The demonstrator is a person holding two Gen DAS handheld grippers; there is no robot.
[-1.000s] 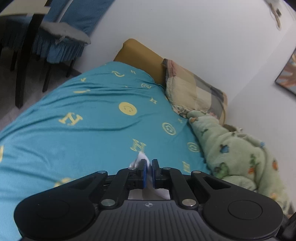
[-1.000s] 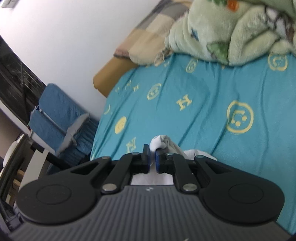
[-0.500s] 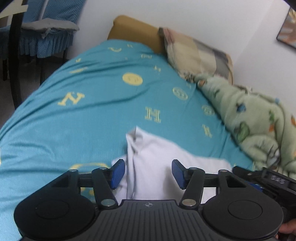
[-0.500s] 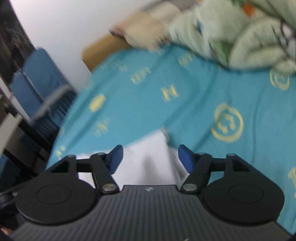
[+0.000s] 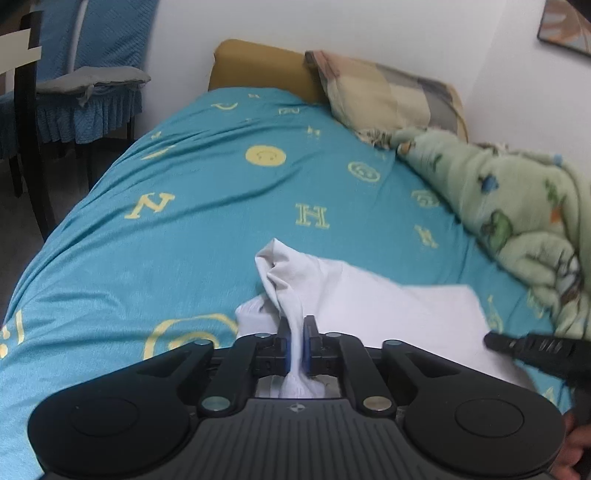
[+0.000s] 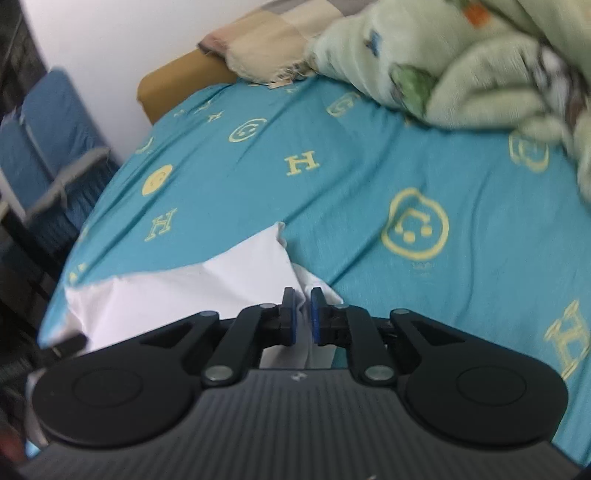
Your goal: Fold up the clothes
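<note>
Mid-fold regrasp: left gripper (image 5: 295,341) and right gripper (image 6: 302,316) each pinch a bunched edge of the white garment (image 5: 388,299) spread just ahead on the teal sheet (image 5: 166,236) (blanket (image 5: 517,206) beyond), so a joint lift keeping the cloth taut seems next

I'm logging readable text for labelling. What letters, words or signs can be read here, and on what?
"H": sheet, printed in yellow, several times, e.g..
"N": sheet, yellow, left side.
Smiley-face signs: sheet, e.g..
Small white emblem on each gripper body: too small to read.
Picture on wall: no readable text.
</note>
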